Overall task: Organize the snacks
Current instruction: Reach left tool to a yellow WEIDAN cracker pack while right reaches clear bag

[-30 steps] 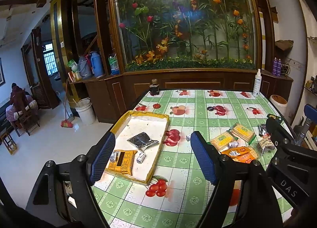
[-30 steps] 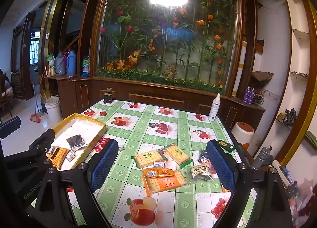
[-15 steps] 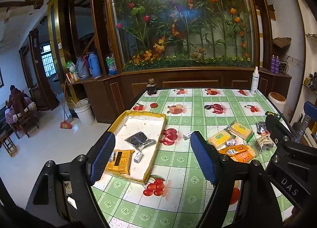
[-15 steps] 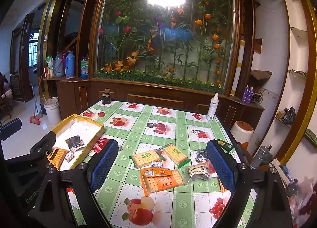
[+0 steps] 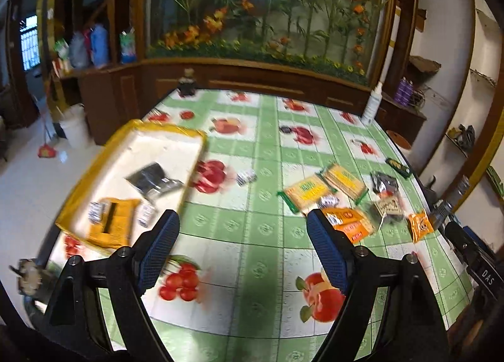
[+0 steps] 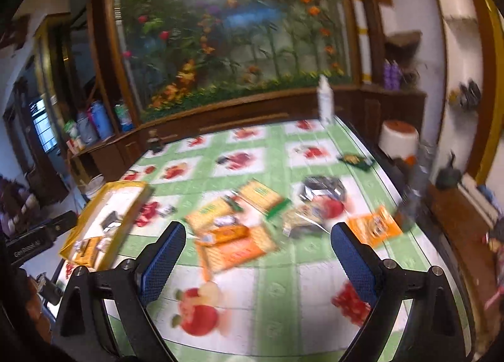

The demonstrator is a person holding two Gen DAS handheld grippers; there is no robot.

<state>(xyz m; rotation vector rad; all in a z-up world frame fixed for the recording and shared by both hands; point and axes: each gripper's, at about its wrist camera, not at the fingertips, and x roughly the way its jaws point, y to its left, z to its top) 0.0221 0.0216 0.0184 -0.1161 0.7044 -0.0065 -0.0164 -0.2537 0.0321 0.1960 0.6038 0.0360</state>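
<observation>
Green fruit-print table (image 5: 267,267). Yellow tray (image 5: 94,170) at left holds a few snacks; loose snack packets (image 5: 318,192) lie right of it. Left tool (image 5: 242,248) empty, jaws opening. Right tool (image 6: 256,255) wide apart, empty.

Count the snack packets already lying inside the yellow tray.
4, possibly more lost to blur. In the yellow tray: a silver-black pouch mid-tray, an orange packet at the near end, one small white-wrapped candy on its left and another on its right.
</observation>
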